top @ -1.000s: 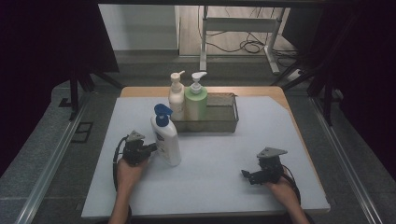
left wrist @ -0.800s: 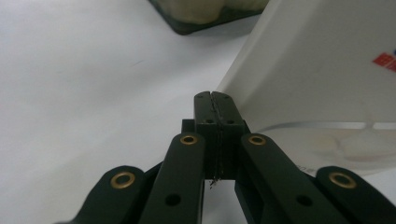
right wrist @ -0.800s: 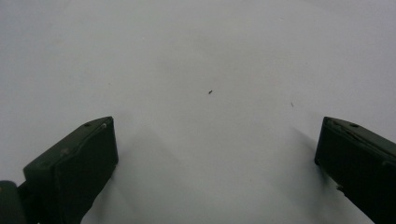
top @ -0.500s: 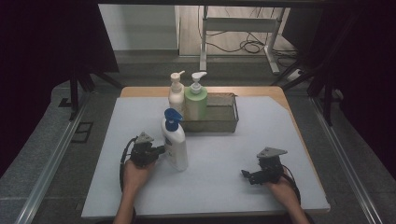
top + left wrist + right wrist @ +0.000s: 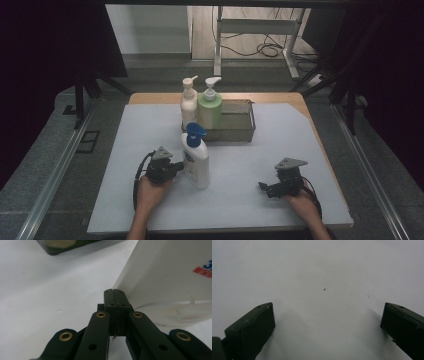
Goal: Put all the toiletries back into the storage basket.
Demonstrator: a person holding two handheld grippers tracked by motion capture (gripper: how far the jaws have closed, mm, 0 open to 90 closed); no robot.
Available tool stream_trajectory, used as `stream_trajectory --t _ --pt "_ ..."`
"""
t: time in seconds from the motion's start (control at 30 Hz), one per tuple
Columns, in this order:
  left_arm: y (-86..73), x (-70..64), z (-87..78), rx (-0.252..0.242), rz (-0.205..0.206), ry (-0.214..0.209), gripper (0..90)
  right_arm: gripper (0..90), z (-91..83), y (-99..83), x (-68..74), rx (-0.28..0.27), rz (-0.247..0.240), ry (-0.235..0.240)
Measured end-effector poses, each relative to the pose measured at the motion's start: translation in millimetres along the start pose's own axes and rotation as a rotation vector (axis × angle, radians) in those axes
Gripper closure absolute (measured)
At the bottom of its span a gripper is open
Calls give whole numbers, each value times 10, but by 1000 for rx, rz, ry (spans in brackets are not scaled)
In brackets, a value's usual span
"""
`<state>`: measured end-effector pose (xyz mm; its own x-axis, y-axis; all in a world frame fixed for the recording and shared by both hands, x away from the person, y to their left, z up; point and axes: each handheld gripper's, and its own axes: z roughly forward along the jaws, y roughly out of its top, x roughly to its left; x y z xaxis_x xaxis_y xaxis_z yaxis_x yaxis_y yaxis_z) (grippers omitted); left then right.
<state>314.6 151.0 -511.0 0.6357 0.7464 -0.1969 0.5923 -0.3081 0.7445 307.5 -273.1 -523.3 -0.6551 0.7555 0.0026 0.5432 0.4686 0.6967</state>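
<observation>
A white lotion bottle with a blue pump cap stands upright on the white mat, left of centre. My left gripper is at the bottle's left side, low down. In the left gripper view its jaws are pressed together with nothing between them, and their tips rest against the bottle's lower edge. My right gripper lies near the front right of the mat, pointing left. The right gripper view shows it wide open over bare mat.
A dark wire tray stands at the back middle, with a cream pump bottle and a green pump bottle at its left end. The white mat covers a wooden table, with floor rails at both sides.
The left gripper and the blue-capped bottle have slid together to the right and toward the front edge. The right gripper has stayed put.
</observation>
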Motion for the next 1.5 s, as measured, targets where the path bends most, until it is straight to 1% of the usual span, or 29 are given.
stream_trajectory --t 0.2,0.4,0.63,0.77,0.83,0.87,0.97,1.07,1.1,1.17,1.27,1.3,1.4,1.5 --pt "-22 -142 -2 14 18 -18 892 0 -1 0 -2 1 -2 0" --pt "-53 -251 -15 28 33 -27 892 0 -1 0 -2 1 -2 0" --pt "-101 -352 -49 39 35 -38 892 0 -1 0 -2 1 -2 0" --pt "-110 -372 -51 45 46 -29 891 0 -1 0 -2 0 -2 0" --pt "-117 -375 -43 53 51 -15 868 0 -1 0 -2 0 -2 0" --pt "-123 -385 -43 61 58 3 857 0 -1 0 -2 0 -3 0" --pt "-140 -399 -64 65 75 36 795 0 -1 0 -2 1 -3 0" --pt "-155 -410 -119 57 85 70 685 0 -2 2 -1 2 -3 -1" --pt "-161 -413 -141 54 82 77 655 0 -2 2 -1 2 -3 -1" --pt "-180 -411 -178 51 77 90 558 0 -2 3 0 2 -3 0" --pt "-232 -406 -227 61 69 121 471 0 -5 3 2 3 -2 1" --pt "-252 -406 -244 65 68 133 422 0 -6 4 3 3 -3 1" --pt "-301 -418 -292 73 77 175 313 2 -10 4 3 1 -5 1" --pt "-322 -424 -331 72 80 198 224 20 -26 2 -1 -6 -7 5"
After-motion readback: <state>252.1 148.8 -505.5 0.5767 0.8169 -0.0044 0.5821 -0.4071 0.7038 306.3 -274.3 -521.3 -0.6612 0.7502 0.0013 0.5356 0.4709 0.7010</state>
